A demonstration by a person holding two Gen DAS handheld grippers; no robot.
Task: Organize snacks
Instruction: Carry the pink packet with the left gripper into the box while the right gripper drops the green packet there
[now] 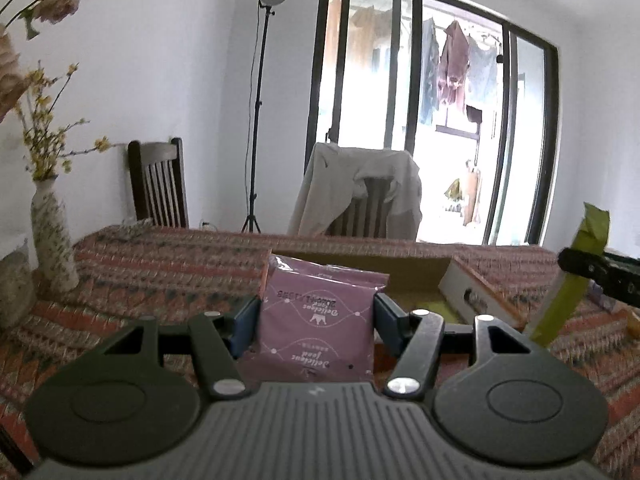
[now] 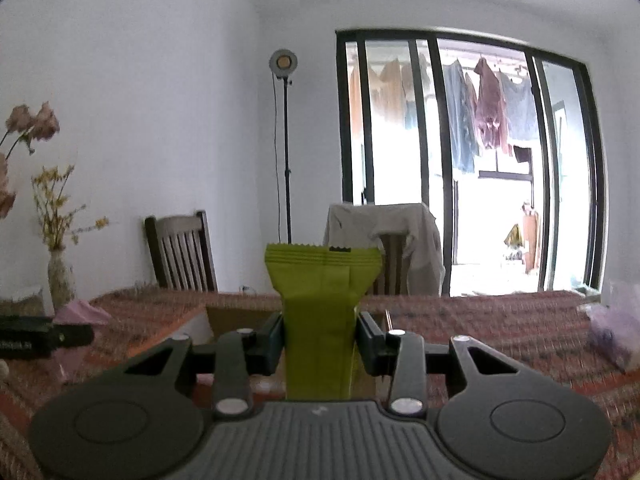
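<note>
Claws both gripping: left claw (image 1: 316, 316) purple packet (image 1: 320, 320), right claw (image 2: 320, 340) green packet (image 2: 322, 320).

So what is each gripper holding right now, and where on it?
The left gripper clamps a purple snack packet by its two side edges. The right gripper pinches a green snack wrapper across its narrow middle, below the crimped end.

Left gripper (image 1: 316, 322) clamped half-wide, right gripper (image 2: 320, 340) clamped narrow

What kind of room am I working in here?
Most likely a home dining room. A table under a patterned cloth has wooden chairs along its far side, a flower vase stands on it, and laundry hangs on a balcony beyond glass doors.
</note>
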